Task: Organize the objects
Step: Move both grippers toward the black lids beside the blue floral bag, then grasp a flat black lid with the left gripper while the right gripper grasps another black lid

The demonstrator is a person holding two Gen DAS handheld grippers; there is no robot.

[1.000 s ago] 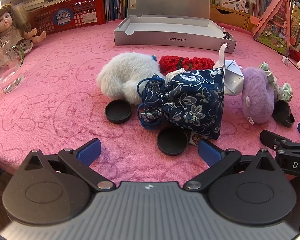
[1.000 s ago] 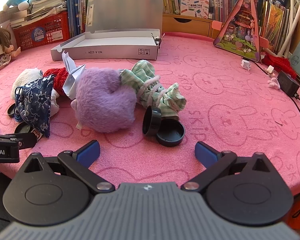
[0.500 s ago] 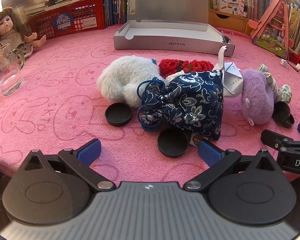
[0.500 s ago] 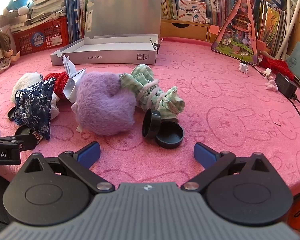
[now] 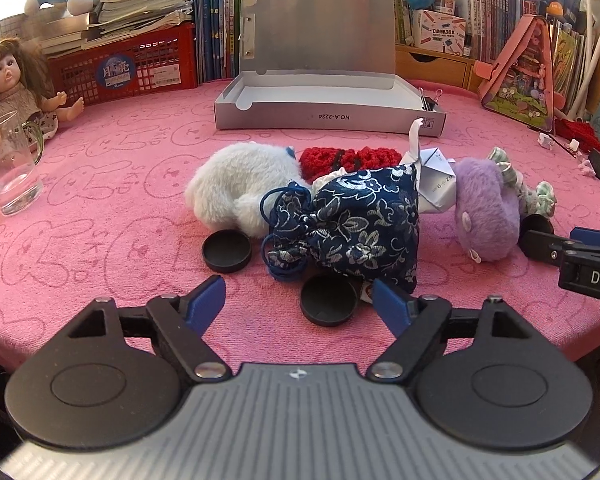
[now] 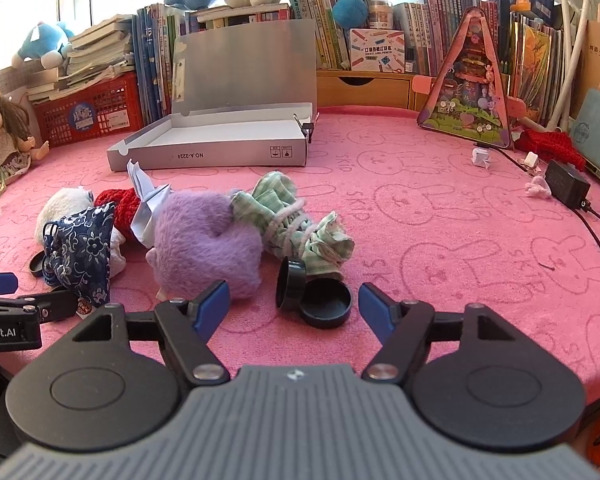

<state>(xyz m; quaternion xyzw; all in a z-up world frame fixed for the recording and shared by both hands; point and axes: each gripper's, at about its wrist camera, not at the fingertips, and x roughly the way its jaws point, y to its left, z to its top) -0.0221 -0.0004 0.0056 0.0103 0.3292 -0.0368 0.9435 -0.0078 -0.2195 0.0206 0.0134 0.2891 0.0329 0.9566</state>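
The grey box [image 5: 328, 118] carries "NO.A-2224" upside down on its front wall, the pink cloth [image 6: 440, 216] shows "SKIP", and the left gripper [image 6: 4, 312] reads "Robot.AI"

The table is covered by a pink terry cloth [image 5: 100, 208], matt and napped. A navy pouch [image 5: 360, 224] is made of woven brocade with a slight sheen. The white toy [image 5: 236, 184] and purple toy [image 6: 208, 240] are covered in fluffy plush. The round lids [image 5: 227, 250] are of matt black plastic. The open box [image 5: 328, 116] is formed of smooth grey card. A mug [image 5: 8, 172] is made of clear glossy glass.
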